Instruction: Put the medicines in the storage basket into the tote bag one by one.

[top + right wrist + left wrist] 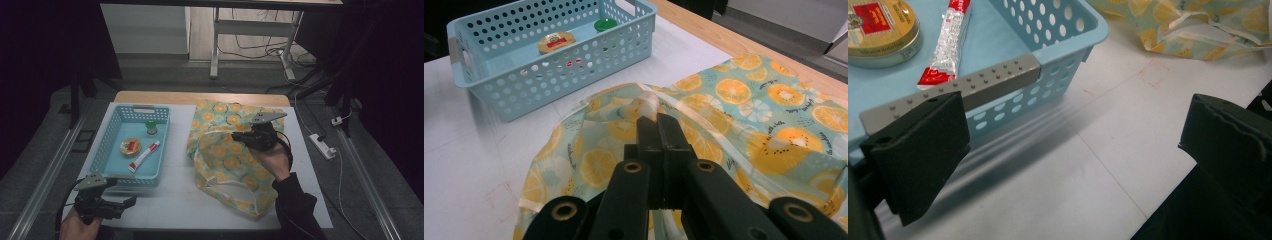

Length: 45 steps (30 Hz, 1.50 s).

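Observation:
A fruit-print bag (225, 162) (744, 100) lies on the white table right of centre. My right gripper (235, 136) (658, 120) is over the bag's left part, jaws pressed together on a raised fold of its rim. A light blue basket (112, 122) (559, 82) (1058, 65) sits at the left. It holds a round tin (130, 146) (878, 27), a red-and-white tube (144, 155) (948, 42) and a green-capped bottle (151, 126) (605, 24). My left gripper (122, 194) (1073, 135) hovers open by the basket's near corner, nothing between its pads.
The white mat ends at a wooden table edge (200, 96) at the back. A power strip (322, 145) and cables lie on the floor to the right. Bare mat stretches between the basket and the bag (1188, 25).

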Each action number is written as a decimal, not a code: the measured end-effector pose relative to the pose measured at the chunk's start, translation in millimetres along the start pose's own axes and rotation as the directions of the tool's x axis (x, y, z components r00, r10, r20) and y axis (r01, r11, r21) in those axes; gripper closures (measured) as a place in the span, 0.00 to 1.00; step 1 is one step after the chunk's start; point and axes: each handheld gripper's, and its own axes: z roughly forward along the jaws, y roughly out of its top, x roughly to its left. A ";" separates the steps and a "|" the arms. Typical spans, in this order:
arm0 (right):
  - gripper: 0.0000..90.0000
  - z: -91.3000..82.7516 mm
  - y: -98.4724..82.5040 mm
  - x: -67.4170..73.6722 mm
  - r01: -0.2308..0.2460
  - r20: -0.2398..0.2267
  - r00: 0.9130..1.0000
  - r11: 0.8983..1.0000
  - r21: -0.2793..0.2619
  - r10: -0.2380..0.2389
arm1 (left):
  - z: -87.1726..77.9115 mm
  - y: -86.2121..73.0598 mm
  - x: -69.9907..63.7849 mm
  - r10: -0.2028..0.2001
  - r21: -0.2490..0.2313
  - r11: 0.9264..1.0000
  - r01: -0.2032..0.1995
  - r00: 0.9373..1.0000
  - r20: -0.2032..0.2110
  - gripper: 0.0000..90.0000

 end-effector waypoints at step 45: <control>1.00 -0.5 -2.0 -3.4 -0.003 -0.002 1.000 1.000 -0.011 0.003 | 29.0 70.6 51.6 -0.016 0.037 0.999 0.019 0.998 -0.064 0.00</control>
